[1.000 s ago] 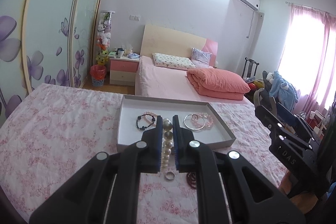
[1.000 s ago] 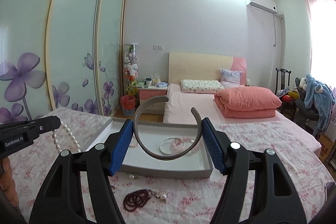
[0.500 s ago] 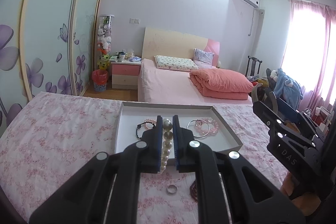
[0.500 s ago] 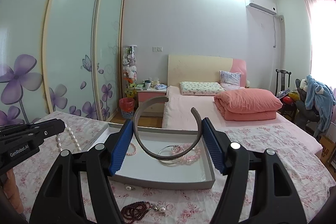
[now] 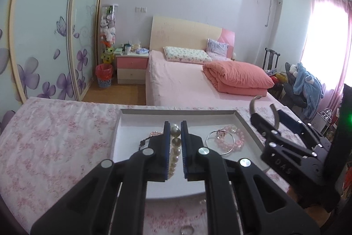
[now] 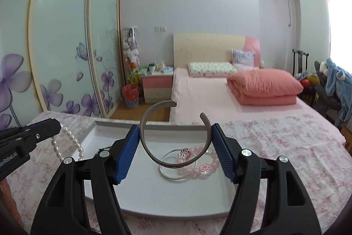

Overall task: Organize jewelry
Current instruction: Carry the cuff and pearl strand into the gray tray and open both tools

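In the tray (image 6: 105, 131): silver hoop (image 6: 173, 165), pink bracelet (image 6: 205, 165). We held pearls (image 5: 175, 147) in our left gripper (image 5: 175, 142), cuff (image 6: 176, 136) in our right gripper (image 6: 176, 154), both unplaced; a ring (image 5: 187, 230) remained outside.

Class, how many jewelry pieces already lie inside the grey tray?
3 visible: a silver bangle and pink bead bracelet overlapping at right, and a dark bead bracelet at left, partly hidden; more may be hidden.

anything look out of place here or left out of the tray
Yes: a small ring lies loose on the floral cloth, in front of the tray, while the other loose bracelets sit inside it.
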`<state>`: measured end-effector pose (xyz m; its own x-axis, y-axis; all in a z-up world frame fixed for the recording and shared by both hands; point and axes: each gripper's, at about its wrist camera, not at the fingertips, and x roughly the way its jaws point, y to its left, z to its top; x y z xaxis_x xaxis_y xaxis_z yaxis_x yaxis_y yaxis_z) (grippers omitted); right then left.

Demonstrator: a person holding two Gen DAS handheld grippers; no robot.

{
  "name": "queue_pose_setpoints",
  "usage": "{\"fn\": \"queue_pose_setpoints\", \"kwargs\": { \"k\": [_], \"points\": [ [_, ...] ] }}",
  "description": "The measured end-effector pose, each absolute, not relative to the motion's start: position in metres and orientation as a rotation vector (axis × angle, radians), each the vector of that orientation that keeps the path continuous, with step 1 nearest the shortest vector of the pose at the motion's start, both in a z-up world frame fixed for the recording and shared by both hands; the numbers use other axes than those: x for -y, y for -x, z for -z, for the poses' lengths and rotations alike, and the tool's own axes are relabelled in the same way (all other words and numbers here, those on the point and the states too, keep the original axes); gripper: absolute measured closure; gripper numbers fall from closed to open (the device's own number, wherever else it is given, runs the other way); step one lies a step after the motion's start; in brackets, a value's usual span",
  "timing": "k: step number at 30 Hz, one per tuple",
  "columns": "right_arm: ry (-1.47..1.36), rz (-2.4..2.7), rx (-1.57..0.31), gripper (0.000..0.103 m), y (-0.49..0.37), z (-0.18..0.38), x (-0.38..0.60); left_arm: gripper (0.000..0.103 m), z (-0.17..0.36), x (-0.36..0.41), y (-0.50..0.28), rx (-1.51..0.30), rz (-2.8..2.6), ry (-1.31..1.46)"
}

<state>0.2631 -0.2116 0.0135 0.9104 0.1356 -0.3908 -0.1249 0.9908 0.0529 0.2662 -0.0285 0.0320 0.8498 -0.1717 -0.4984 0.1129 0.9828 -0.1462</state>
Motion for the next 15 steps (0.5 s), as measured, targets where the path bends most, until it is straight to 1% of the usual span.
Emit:
{"fn": "queue_pose_setpoints", "kwargs": {
  "k": [11, 12, 13, 15],
  "points": [
    [-0.017, -0.154, -0.554, 0.035, -0.306, 0.02, 0.192, 0.092, -0.001, 0.025, -0.311, -0.604, 0.131, 0.113],
    [-0.021, -0.159, -0.571, 0.034, -0.307, 0.023, 0.192, 0.092, 0.002, 0.024, -0.313, -0.608, 0.126, 0.116],
    [-0.023, -0.16, -0.573, 0.03, -0.31, 0.023, 0.193, 0.09, 0.003, 0.022, -0.313, -0.611, 0.123, 0.117],
    [-0.026, -0.158, -0.559, 0.028, -0.307, 0.02, 0.195, 0.086, 0.005, 0.018, -0.314, -0.617, 0.118, 0.129]
  ]
}}
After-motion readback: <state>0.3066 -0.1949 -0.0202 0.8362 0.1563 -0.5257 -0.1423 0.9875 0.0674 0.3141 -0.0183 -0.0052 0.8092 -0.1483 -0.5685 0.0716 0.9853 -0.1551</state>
